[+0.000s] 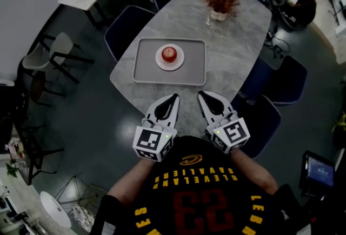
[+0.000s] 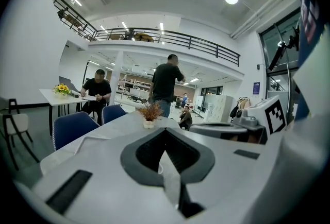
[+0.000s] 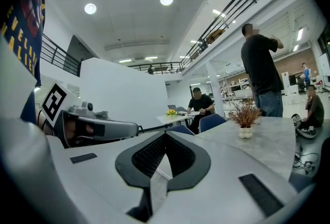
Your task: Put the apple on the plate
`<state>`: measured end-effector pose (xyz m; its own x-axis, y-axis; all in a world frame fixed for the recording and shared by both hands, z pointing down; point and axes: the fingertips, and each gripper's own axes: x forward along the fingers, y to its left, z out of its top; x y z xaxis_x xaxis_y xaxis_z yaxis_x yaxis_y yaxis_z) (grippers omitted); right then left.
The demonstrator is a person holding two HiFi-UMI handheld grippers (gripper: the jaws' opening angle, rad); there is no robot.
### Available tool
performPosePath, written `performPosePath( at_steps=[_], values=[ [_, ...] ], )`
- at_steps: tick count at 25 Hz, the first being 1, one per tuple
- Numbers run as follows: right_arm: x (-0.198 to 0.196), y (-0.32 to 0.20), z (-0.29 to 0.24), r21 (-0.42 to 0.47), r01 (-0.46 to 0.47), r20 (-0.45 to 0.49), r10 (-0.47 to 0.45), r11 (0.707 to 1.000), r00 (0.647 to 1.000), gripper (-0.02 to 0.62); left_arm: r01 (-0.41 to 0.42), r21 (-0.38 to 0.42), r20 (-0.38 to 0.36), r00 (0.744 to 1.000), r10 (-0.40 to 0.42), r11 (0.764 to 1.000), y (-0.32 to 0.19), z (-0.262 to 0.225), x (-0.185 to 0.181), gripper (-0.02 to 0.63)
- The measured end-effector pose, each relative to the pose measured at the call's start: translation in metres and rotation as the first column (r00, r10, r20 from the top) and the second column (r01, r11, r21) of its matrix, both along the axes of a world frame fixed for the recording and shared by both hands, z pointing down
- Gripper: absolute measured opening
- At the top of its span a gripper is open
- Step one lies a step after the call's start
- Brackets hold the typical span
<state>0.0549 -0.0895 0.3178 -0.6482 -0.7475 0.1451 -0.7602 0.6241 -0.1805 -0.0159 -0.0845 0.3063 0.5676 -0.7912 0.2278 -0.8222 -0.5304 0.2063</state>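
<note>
In the head view a red apple (image 1: 169, 54) rests on a small white plate (image 1: 160, 61), which stands in the middle of a grey tray (image 1: 143, 69) on the marble table (image 1: 232, 50). My left gripper (image 1: 174, 96) and right gripper (image 1: 201, 93) hover side by side over the table's near edge, a short way from the tray, both pointing toward it. Both are shut with nothing between the jaws. In the left gripper view the left gripper (image 2: 166, 130) has its jaws together; the right gripper (image 3: 166, 134) looks the same in its own view. Neither gripper view shows the apple.
A dried plant in a white vase (image 1: 219, 12) stands at the table's far end. Blue chairs (image 1: 127, 26) ring the table, one (image 1: 262, 115) near my right. A person (image 2: 165, 81) stands beyond the table and another (image 2: 96, 89) sits at a side table.
</note>
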Motion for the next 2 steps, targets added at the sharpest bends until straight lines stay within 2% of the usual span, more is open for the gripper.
performPosePath(
  at_steps=[2],
  values=[
    [0.0001, -0.0069, 0.0034, -0.017, -0.014, -0.010, 0.014, 1.000, 1.000, 0.006, 0.008, -0.007, 0.009, 1.000, -0.008, 1.000, -0.0076, 0.0035, -0.0023, 0.002]
  ],
)
